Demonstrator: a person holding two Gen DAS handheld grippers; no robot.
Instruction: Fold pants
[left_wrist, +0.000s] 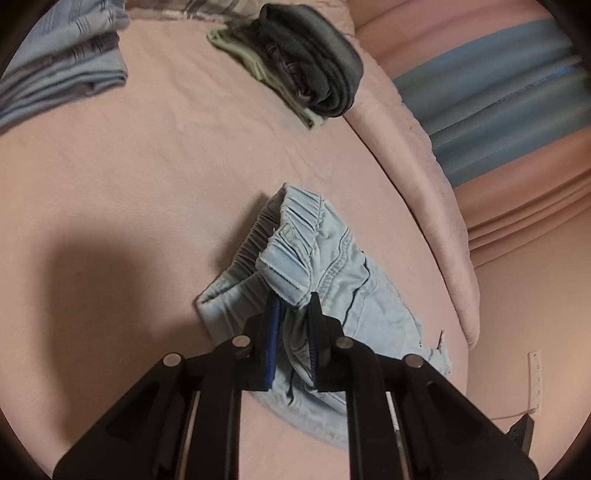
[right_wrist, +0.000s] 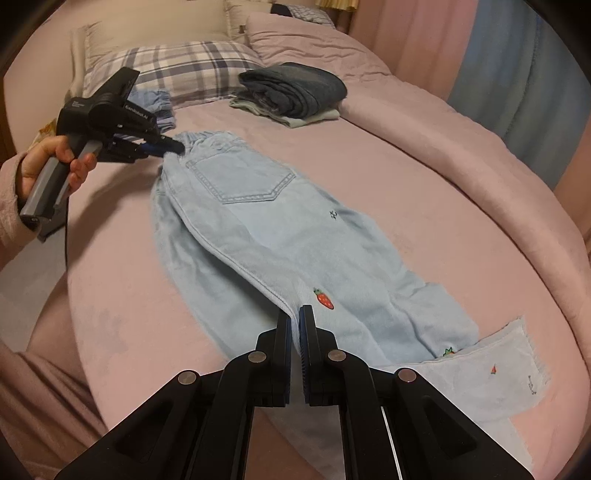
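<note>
Light blue denim pants (right_wrist: 258, 229) with strawberry patches lie lengthwise on the pink bed (right_wrist: 424, 177), back pocket up and legs toward the right wrist camera. My left gripper (left_wrist: 294, 301) is shut on the gathered elastic waistband (left_wrist: 295, 240), which bunches up between its pads. In the right wrist view the left gripper (right_wrist: 175, 147) reaches in from the left, held by a hand (right_wrist: 55, 162). My right gripper (right_wrist: 295, 314) is shut on the folded side seam of a leg near the strawberry patch (right_wrist: 324, 298). A frayed cuff (right_wrist: 517, 354) lies at the right.
A stack of folded dark jeans (right_wrist: 295, 92) over a pale green garment sits at the back of the bed. Folded blue-grey clothes (left_wrist: 62, 66) lie at the far left. A plaid pillow (right_wrist: 177, 70) and a rolled pink blanket (left_wrist: 436, 192) border the bed.
</note>
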